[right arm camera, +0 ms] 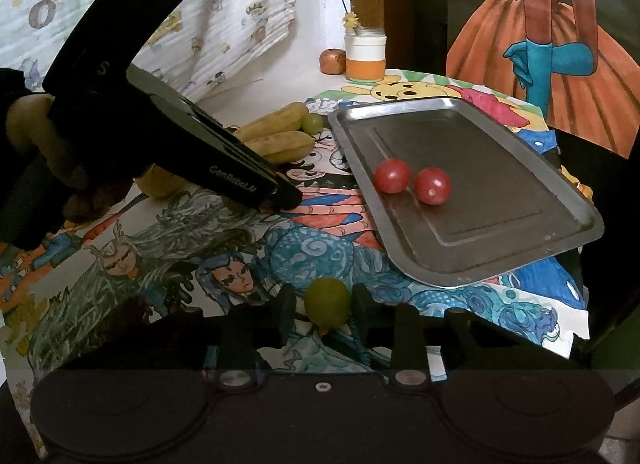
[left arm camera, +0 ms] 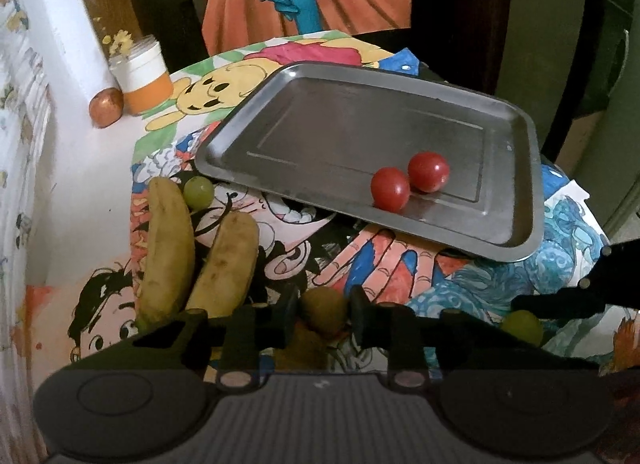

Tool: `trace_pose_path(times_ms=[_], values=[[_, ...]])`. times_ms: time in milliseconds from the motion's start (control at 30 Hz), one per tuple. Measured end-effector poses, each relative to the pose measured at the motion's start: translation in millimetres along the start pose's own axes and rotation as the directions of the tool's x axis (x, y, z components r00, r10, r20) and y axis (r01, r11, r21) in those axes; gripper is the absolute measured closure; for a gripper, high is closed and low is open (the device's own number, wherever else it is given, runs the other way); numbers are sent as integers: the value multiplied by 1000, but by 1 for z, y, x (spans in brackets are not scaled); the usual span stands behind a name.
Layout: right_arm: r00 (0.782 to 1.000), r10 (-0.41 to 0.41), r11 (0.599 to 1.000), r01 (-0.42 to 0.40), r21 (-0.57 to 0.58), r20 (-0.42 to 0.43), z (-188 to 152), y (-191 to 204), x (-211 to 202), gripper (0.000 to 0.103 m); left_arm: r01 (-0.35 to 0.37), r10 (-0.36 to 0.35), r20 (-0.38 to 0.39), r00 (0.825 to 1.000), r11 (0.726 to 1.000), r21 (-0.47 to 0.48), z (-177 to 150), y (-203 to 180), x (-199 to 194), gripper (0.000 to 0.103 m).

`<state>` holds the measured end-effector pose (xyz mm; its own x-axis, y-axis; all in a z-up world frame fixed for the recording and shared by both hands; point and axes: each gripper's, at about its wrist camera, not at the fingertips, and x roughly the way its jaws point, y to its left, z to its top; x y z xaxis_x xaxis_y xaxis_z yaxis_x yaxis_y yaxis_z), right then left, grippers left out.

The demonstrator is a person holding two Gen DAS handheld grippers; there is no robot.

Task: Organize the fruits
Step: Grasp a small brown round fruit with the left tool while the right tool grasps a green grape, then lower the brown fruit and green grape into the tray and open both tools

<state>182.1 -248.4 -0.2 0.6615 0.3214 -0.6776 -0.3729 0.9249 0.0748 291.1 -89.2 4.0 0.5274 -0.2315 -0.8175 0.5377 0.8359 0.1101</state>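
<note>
- Two red tomatoes (left arm camera: 408,181) touching, on steel tray (left arm camera: 320,111), toward its near edge.
- Left gripper (left arm camera: 324,314) jaws spread around brown kiwi (left arm camera: 324,310), near tray's front; contact unclear.
- Right gripper (right arm camera: 322,304) jaws spread around green grape (right arm camera: 327,302), before tray; contact unclear.
- Bananas (left arm camera: 192,252), another grape (left arm camera: 198,192) left of tray.

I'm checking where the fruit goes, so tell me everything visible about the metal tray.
The metal tray is a shallow, rounded-corner rectangle of dull grey steel with a raised rim and a stamped inner border. It rests on the drawing-covered table and looks slightly tilted. Two red tomatoes sit on it, touching each other; the rest is bare. No fingers touch it.
</note>
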Motion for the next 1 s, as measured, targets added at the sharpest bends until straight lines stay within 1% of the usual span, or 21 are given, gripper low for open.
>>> trace_pose_path(times_ms=[100,233,367,567,767,867,1000], values=[[1000,0,1000,0,6,3,1,-2,1,76,-11,12,9,1000,999,-43,-2,0,-3,73],[1000,6,1000,-6,15,5,1,-4,1,76,5,2,55,999,992,-128,-10,-2,-10,73],[1000,14,1000,-14,24,9,-1,-5,0,77,5,11,82,997,980,-200,-16,-4,-14,73],[1000,12,999,-13,46,23,0,-14,-8,77,19,16,98,995,939,-345,-19,-2,-20,73],[999,-13,998,10,56,52,7,-27,-22,77,28,30,137,990,914,-405,-12,-6,-19,73],[997,-40,997,36,61,69,11,-34,-27,77,51,30,177,984,899,-436,-7,-9,-22,73],[992,-93,994,87,65,90,16,-47,-30,77,114,-8,225,974,878,-464,2,-14,-21,73]])
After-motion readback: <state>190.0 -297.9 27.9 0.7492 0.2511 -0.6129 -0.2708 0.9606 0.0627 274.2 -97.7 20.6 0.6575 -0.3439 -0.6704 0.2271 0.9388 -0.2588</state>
